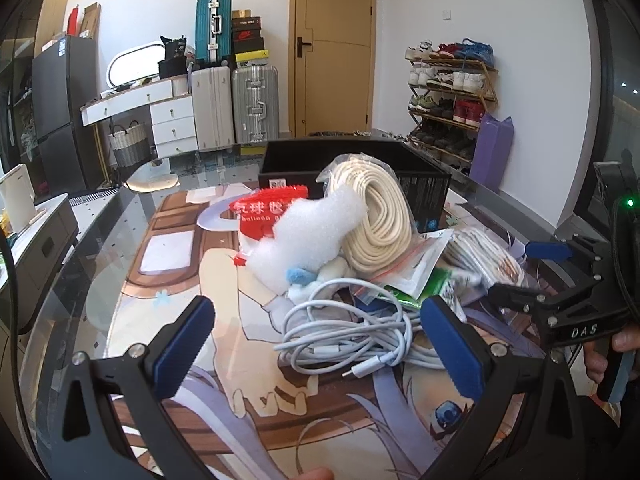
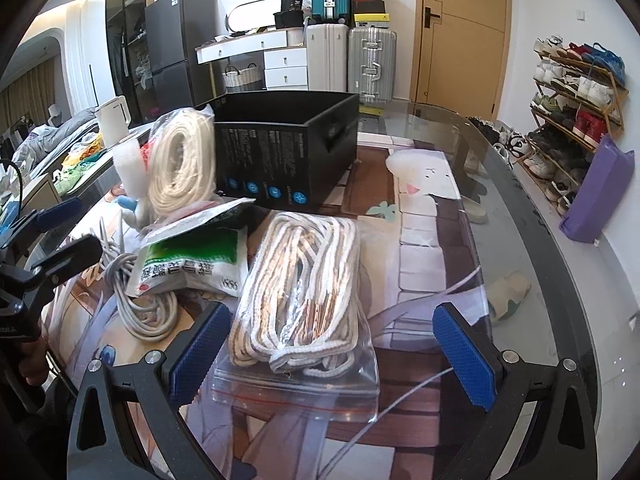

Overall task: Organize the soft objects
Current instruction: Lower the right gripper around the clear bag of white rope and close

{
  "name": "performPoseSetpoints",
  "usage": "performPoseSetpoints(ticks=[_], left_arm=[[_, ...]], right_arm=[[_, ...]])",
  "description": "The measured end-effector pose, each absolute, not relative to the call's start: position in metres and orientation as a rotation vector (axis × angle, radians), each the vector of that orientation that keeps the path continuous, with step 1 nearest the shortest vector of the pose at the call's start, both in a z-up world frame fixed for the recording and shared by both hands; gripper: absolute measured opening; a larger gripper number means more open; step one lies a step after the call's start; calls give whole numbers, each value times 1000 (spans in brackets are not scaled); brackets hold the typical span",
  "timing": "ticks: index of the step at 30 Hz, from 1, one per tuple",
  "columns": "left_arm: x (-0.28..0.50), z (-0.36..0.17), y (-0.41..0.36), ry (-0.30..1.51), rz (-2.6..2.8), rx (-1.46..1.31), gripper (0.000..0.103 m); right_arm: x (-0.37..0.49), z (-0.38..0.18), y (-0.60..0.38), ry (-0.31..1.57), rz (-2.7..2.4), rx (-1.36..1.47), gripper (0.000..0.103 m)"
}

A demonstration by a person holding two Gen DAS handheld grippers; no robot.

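Both grippers hover over the cluttered tabletop [image 2: 500, 208] with their jaws spread wide and nothing held. The right gripper [image 2: 332, 348] straddles a clear zip bag of striped cord [image 2: 304, 292], which lies flat on the printed mat just in front of the open black box [image 2: 288, 148]. The left gripper [image 1: 316, 344] faces a loose tangle of white charging cable [image 1: 352, 332], with a plug end showing at its near edge.

Behind the cable sits the rest of the pile: a white foam piece [image 1: 308, 232] leaning on a bagged coil of cream rope [image 1: 376, 216], a red packet [image 1: 268, 208], and a green-and-white pouch [image 2: 192, 264] that partly overlaps the cord bag's far left corner.

The cord bag looks light and limp, and its plastic skin is probably slippery; pinching across the thick middle of the bundle, rather than the empty flap near the zip, should hold better. The cable will likely sag and trail, so gripping where several loops cross seems safest. The foam should be nearly weightless and will crush under a hard squeeze
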State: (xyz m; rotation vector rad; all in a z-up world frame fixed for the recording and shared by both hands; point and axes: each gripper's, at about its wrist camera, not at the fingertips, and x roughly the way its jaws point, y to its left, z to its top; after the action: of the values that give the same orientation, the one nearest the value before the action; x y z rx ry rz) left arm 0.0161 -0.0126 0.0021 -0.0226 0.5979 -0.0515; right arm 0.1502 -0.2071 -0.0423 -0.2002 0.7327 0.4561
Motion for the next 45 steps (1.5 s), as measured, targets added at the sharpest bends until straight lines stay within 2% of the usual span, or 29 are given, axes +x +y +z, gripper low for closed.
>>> performPoseSetpoints(ticks=[19,29,45], left_arm=[[22,0,-19,647,-103,27,103],[30,-2,-20,683,-93,34,103],[41,-9,-22,738,-95,27,103]], right_arm=[[174,-45,-193,825,454,-229,102],[169,-46,-183,811,513,-246,74],[166,-45,-187,810,527,-247,74]])
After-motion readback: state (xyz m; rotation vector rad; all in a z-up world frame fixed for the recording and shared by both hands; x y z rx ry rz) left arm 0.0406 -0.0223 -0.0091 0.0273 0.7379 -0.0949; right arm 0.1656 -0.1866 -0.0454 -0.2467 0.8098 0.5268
